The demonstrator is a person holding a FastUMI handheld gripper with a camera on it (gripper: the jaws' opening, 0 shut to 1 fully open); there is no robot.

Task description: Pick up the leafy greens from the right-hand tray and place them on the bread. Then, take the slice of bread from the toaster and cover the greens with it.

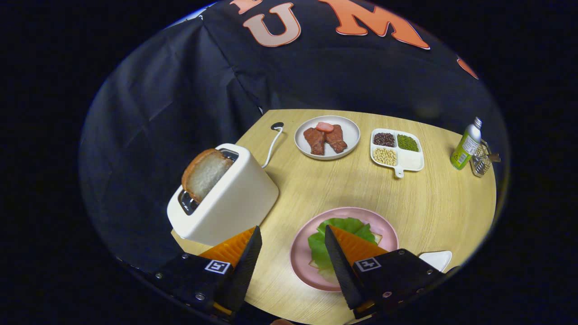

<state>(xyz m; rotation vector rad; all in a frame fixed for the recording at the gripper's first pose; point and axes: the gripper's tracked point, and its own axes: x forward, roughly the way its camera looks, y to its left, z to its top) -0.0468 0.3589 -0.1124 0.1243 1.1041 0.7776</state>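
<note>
Hovering spread and empty, the gripper (292, 253) sits above greens (336, 232) already on the plate's (301, 257) bread. Toaster (226, 198) bread (205, 174) stands tilted; a shallow pinch could drop it.

tool (292, 243) fingers spread wide apart, empty, angled downward

The lettuce (336, 232) hides nearly all of the bread under it (377, 238), of which a pale corner peeks out. One finger (350, 255) of the open gripper (292, 234) covers part of the lettuce and the pink plate (301, 243). The toaster (226, 198) hides the lower half of its bread slice (205, 174). A white dish (435, 259) is half hidden behind that finger's base. The glass thing (481, 160) beside the bottle (466, 145) is too small to identify.
</note>
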